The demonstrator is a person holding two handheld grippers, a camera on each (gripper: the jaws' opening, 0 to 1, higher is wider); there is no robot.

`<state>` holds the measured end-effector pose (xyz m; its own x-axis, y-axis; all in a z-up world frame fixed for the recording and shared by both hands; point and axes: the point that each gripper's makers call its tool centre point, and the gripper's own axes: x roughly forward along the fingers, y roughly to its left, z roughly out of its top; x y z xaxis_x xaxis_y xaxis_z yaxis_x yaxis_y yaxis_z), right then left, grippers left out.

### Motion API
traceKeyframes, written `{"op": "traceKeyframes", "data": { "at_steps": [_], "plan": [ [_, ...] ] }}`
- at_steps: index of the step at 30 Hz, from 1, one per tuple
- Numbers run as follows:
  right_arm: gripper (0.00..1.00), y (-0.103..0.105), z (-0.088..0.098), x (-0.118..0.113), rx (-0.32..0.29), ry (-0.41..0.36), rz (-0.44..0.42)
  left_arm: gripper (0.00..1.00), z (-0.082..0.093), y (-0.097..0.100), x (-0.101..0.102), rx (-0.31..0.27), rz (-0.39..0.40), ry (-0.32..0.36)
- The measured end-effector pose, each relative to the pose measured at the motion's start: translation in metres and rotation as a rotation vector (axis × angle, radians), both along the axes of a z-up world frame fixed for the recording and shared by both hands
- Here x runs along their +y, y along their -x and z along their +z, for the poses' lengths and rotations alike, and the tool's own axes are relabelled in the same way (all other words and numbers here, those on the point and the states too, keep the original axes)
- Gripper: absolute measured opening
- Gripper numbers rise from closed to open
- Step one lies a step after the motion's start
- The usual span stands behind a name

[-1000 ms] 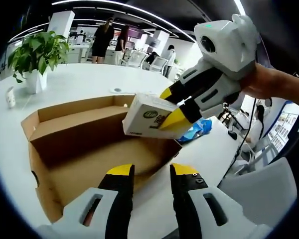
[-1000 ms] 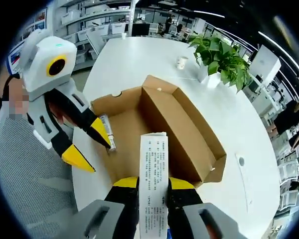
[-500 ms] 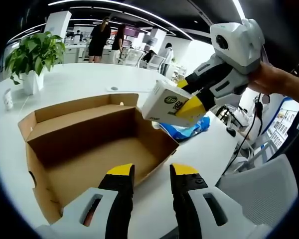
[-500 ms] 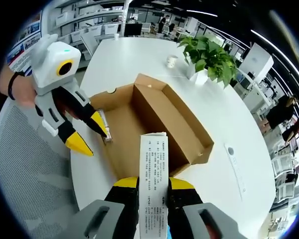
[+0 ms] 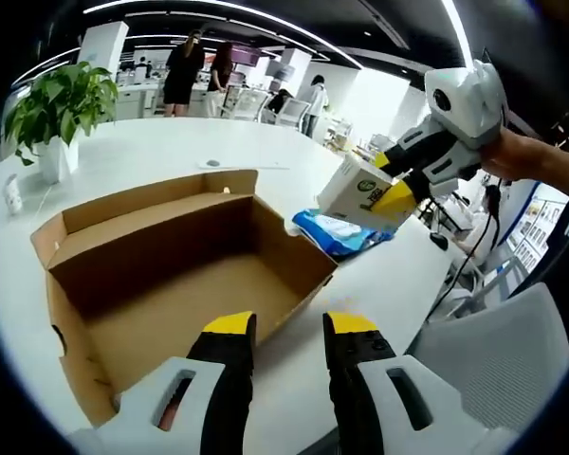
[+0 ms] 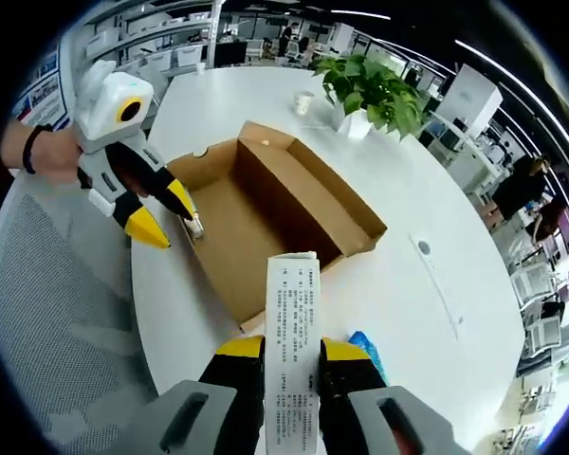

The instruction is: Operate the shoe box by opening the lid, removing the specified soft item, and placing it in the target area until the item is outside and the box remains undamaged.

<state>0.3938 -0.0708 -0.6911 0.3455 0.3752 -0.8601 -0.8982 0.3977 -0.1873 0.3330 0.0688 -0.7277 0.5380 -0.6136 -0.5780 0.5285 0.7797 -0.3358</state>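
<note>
White pack (image 6: 293, 322) between right gripper (image 6: 292, 353) jaws.

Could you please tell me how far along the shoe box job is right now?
Done: the shoe box stands open on the white table, and the white pack is out of it. In hand: the right gripper holds that pack in the air, above a blue packet beside the box. Left: setting it down. The left gripper is open at the box edge.

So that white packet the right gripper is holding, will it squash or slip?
The white packet probably holds its shape: its edges look straight between the right gripper's jaws. It seems light, held up by one end. Its smooth printed wrap could slip under a loose grip.
</note>
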Motion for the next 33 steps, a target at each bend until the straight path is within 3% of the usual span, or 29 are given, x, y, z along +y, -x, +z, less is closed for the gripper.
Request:
{"op": "traceKeyframes", "data": {
  "at_steps": [16, 33],
  "plan": [
    [0.17, 0.003, -0.003, -0.067, 0.015, -0.004, -0.118, 0.29, -0.005, 0.004, -0.003, -0.005, -0.027, -0.032],
    [0.17, 0.001, -0.009, -0.124, 0.029, 0.007, -0.188, 0.29, -0.003, -0.003, 0.012, -0.022, 0.024, -0.044]
  ]
}}
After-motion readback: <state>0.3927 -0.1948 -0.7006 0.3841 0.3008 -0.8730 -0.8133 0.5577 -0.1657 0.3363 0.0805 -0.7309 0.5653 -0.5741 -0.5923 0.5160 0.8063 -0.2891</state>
